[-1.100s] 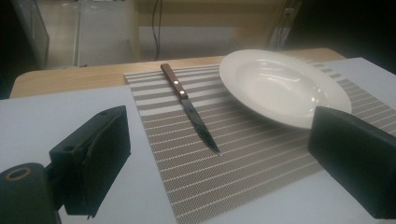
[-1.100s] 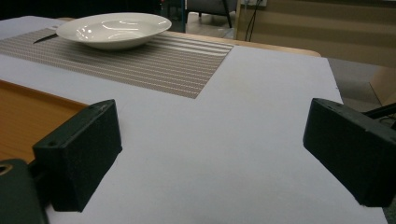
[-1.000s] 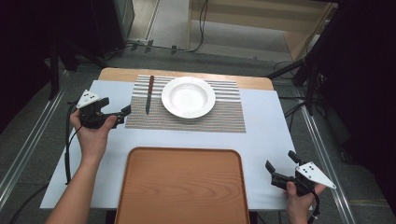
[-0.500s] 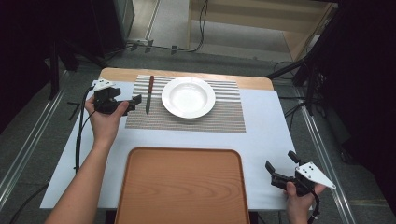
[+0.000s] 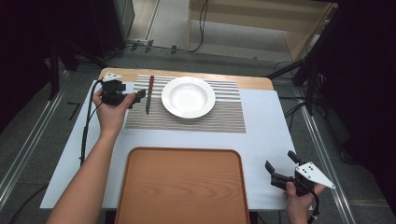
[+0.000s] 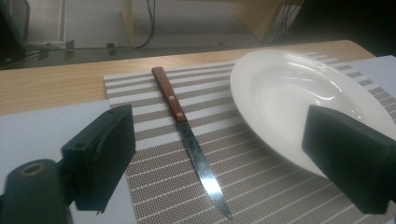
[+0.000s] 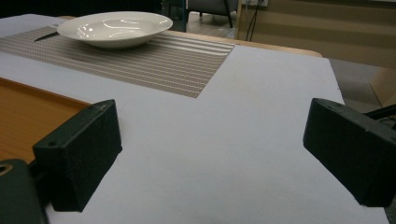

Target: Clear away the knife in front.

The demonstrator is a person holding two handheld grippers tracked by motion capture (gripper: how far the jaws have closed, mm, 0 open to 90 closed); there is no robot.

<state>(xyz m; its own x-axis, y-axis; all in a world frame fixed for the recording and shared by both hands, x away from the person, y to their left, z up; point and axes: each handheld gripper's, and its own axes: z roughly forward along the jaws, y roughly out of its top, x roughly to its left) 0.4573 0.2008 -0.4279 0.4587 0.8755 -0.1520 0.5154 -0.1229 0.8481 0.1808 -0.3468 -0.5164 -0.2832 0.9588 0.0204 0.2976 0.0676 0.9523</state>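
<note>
Knife (image 6: 187,135) flat on striped placemat (image 6: 261,186), right ahead of left gripper (image 5: 138,95), between its wide-spread jaws. White plate (image 5: 188,96) just past knife. Right gripper (image 5: 272,173) also gaping, low beside wooden tray (image 5: 182,186), well apart from knife.

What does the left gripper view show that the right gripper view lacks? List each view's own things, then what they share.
Left gripper view alone: the knife's wooden handle with its rivets, and the full serrated blade lying on the mat beside the plate. Right gripper view alone: the edge of the orange tray and a wide stretch of the white table cover. Both: the white plate, the striped mat, and open black jaws in front.
</note>
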